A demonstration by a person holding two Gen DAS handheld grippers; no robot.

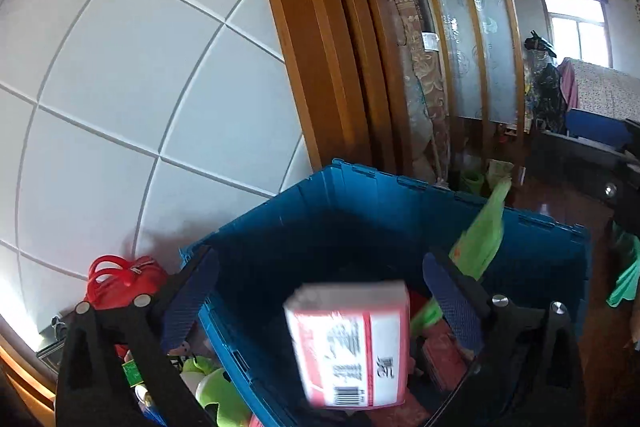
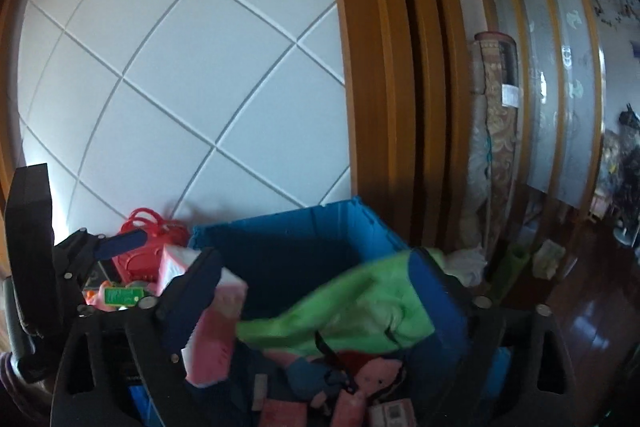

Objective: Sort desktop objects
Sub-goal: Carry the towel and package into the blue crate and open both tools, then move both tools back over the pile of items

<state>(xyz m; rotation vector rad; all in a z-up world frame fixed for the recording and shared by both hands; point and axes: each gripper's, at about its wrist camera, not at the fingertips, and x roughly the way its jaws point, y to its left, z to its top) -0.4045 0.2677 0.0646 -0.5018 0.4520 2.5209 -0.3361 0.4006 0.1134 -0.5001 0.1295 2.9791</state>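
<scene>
A blue plastic crate stands against the white tiled wall and holds several items. My left gripper is open above it, and a blurred red and white box hangs free between its fingers, touching neither. The box also shows in the right wrist view, as does the left gripper at the far left. My right gripper is open over the crate, with a blurred green cloth between its fingers, seemingly loose. The cloth also shows in the left wrist view.
A red handled bag and green toys lie left of the crate. Pink and red items fill the crate's floor. A wooden door frame and a rolled carpet stand behind. Dark wooden floor lies to the right.
</scene>
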